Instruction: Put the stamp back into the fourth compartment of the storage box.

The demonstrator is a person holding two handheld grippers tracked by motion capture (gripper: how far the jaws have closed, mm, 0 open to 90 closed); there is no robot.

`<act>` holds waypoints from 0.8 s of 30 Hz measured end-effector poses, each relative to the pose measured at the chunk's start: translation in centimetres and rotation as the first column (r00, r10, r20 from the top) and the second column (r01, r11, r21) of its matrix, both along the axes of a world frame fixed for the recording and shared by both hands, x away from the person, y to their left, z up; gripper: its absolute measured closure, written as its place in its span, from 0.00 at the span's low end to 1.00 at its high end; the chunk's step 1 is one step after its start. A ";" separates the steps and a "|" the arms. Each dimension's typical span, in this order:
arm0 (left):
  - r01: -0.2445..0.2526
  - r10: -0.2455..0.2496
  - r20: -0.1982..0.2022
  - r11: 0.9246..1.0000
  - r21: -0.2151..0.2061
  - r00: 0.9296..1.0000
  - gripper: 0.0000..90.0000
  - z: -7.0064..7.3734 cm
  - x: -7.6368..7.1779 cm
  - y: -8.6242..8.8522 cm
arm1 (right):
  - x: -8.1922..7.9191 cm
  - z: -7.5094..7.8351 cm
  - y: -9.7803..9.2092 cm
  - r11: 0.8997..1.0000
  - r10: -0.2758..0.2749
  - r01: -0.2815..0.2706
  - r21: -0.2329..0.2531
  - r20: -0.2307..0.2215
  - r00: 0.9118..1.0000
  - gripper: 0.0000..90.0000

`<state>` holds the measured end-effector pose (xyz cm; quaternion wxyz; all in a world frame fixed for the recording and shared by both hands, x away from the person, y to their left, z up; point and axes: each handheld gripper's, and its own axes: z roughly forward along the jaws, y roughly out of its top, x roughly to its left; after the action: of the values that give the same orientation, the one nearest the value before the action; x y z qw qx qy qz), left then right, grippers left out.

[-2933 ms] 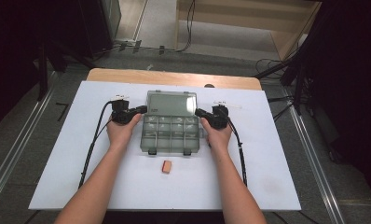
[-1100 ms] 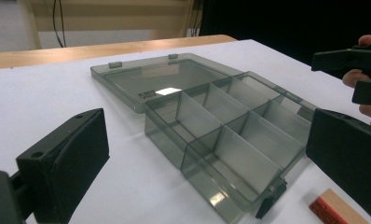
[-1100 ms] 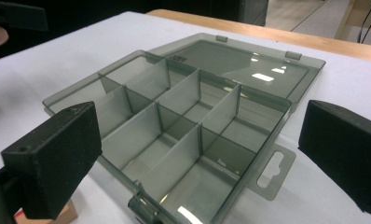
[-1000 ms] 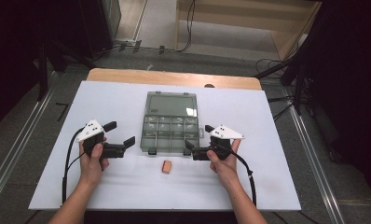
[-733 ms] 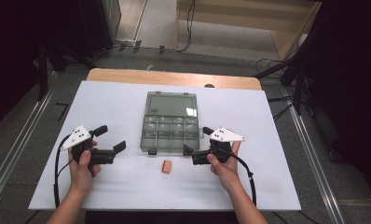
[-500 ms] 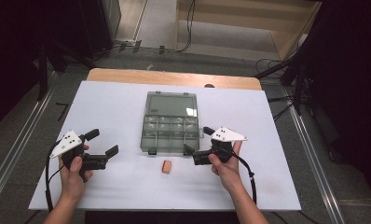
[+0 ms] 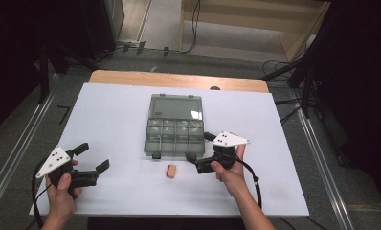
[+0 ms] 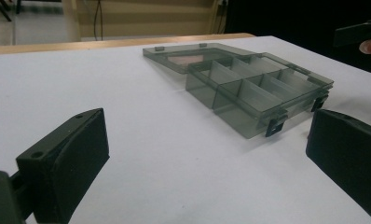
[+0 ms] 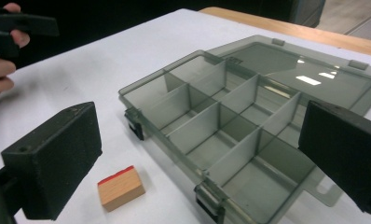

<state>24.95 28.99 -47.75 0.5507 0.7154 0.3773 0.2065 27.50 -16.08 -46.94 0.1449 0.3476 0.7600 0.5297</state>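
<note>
Compartment box (image 7: 174,131) sits mid-table on the white sheet (image 7: 112,115), lid folded flat open behind it; smoky translucent plastic, divider walls forming a grid, black latches on the near edge. All cells I can see are empty. Small wooden block (image 7: 171,171), rectangular with one red edge, lies on the sheet just in front of the box, touching nothing. Right gripper (image 7: 197,151) hovers near the box's front-right corner, jaws spread wide, holding nothing. Left gripper (image 7: 92,157) well off to the left, jaws also apart and empty. Right gripper view shows the block's (image 9: 120,187) red face and wood grain; left gripper view shows the box (image 8: 253,88) side-on.
</note>
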 end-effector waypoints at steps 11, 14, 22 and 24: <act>-0.012 0.011 0.022 1.000 0.023 1.000 0.00 -0.7 -0.4 0.7 | -0.5 0.0 2.0 0.994 0.081 -0.082 -0.073 -0.016 0.997 0.00; -0.018 0.017 0.015 0.999 0.026 1.000 0.00 -1.0 -0.2 0.6 | -0.6 0.0 2.6 0.989 0.116 -0.119 -0.092 -0.034 0.993 0.00; -0.004 0.003 0.014 1.000 0.025 1.000 0.00 -1.2 -0.2 0.5 | -0.7 -0.2 4.5 0.974 0.176 -0.184 -0.131 -0.069 0.982 0.00; -0.002 0.001 0.014 1.000 0.026 1.000 0.00 -1.2 -0.2 0.5 | -0.8 -0.3 4.9 0.970 0.189 -0.198 -0.144 -0.076 0.979 0.00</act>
<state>24.79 29.45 -48.97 0.5440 0.7206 0.3713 0.2168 26.67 -11.17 -47.21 0.0949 0.2760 0.8321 0.4716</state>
